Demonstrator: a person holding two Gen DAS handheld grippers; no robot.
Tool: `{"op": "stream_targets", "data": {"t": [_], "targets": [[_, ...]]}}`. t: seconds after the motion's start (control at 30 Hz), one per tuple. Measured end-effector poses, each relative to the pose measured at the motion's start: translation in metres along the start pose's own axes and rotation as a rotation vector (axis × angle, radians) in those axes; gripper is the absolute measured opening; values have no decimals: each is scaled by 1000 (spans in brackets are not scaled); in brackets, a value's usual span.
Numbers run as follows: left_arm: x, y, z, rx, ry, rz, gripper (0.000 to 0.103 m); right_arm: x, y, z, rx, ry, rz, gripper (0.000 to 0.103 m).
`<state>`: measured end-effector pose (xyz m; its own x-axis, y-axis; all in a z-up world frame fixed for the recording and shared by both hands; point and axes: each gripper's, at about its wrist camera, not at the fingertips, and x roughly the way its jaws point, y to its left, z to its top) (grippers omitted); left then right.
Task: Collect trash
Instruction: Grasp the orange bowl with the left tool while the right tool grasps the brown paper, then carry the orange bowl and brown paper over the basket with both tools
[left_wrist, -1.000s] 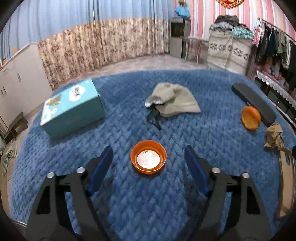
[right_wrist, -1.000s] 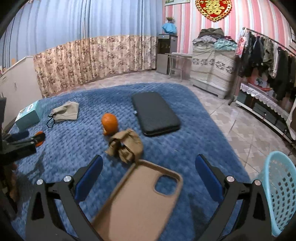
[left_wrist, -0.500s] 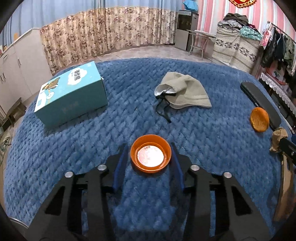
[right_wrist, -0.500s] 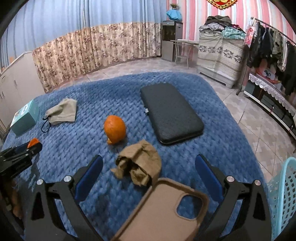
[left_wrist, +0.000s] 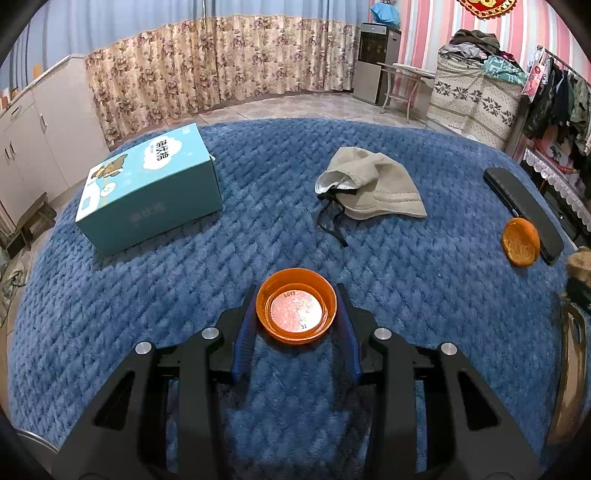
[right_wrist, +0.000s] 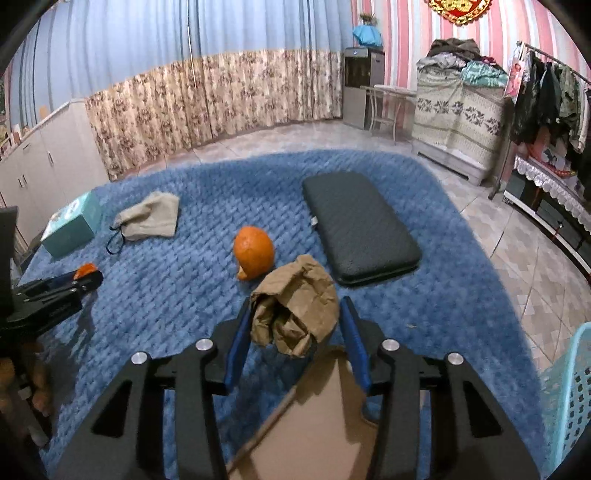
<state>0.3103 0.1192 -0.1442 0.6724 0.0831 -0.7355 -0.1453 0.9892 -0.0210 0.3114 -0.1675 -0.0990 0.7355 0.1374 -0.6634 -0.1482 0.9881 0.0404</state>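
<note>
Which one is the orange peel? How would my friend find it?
Look on the big blue blanket for the flat black pad. Just left of it, behind the crumpled brown paper, sits the orange peel: round, hollow, torn, unlike the smooth orange cap.

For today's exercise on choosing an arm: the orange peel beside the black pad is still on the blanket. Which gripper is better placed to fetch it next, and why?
Right, probably. The peel lies just beyond the right gripper, whose jaws are closing around the paper wad. The left gripper, shut on the orange cap, sits far across the blanket. Both must unload first.
</note>
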Motion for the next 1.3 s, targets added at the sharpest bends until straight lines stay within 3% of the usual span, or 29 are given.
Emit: {"op": "stream_targets", "data": {"t": [0.13, 0.33, 0.43, 0.6, 0.83, 1.3], "targets": [[-10, 3, -2, 4, -30, -8, 39, -25, -17, -3, 18, -38, -18, 46], [-40, -12, -5, 55, -145, 40, 39, -64, -54, -20, 64, -80, -71, 46], [-55, -22, -5, 67, -180, 24, 39, -89, -74, -27, 67, -113, -121, 46], [-89, -54, -2, 79, -244, -40, 39, -129, -110, -35, 74, -173, -214, 46], [-129, -116, 1, 141, -309, -147, 39, -175, -173, -46, 194, -251, -297, 46], [-169, -270, -33, 349, -340, -372, 39, -202, -277, -97, 344, -226, -448, 46]]}}
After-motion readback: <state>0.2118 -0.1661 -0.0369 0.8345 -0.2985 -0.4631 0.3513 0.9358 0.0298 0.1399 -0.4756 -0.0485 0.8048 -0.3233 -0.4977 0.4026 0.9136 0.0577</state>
